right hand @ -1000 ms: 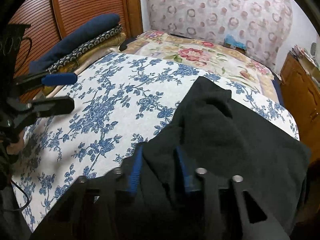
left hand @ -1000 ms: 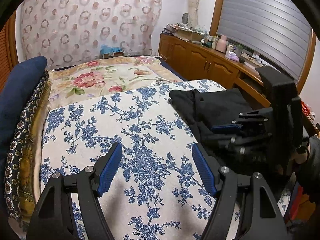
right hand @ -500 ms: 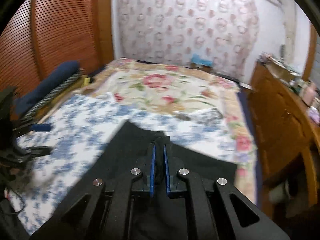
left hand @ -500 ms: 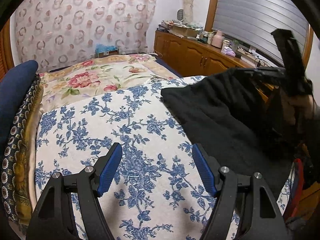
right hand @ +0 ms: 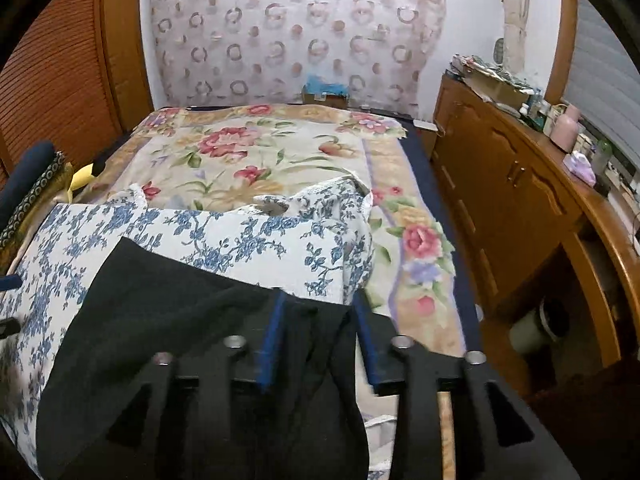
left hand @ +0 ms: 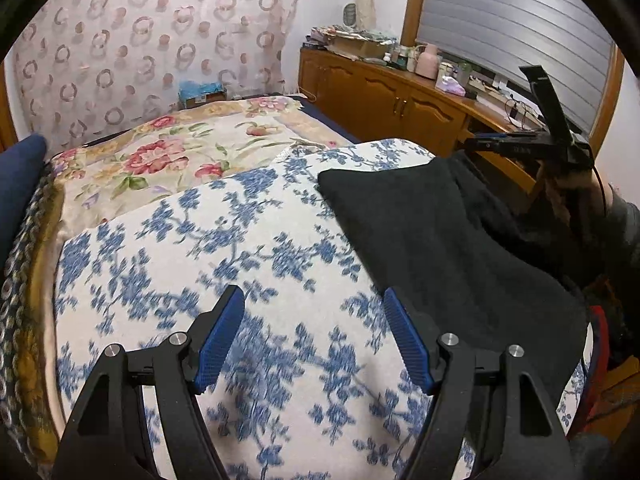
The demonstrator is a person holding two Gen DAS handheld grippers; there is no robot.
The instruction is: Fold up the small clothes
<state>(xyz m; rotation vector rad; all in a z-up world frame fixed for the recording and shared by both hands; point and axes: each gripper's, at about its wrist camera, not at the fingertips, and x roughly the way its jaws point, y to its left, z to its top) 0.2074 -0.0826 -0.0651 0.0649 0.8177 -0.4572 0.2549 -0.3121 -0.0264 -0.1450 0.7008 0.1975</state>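
A black garment (left hand: 440, 248) lies spread on the right part of the blue-flowered white cloth (left hand: 200, 248) that covers the bed. My left gripper (left hand: 313, 300) is open above the flowered cloth, with nothing between its fingers; its right finger is close to the garment's left edge. In the right wrist view my right gripper (right hand: 320, 304) has its jaws opening. A loose fold of the black garment (right hand: 160, 312) hangs between them, and the pads do not press on it. In the left wrist view the right gripper (left hand: 492, 142) shows at the garment's far right end, held by a hand.
A flowered bedspread (left hand: 160, 152) lies beyond the blue-flowered cloth (right hand: 240, 240). Stacked dark blue and patterned bedding (left hand: 20, 184) is at the left edge. A wooden cabinet (right hand: 500, 184) with clutter on top runs along the right, close to the bed's edge.
The right gripper lifted the black garment, drew it to the right and spread it out, then its jaws parted. The left gripper drifted a little over the flowered cloth and stayed open.
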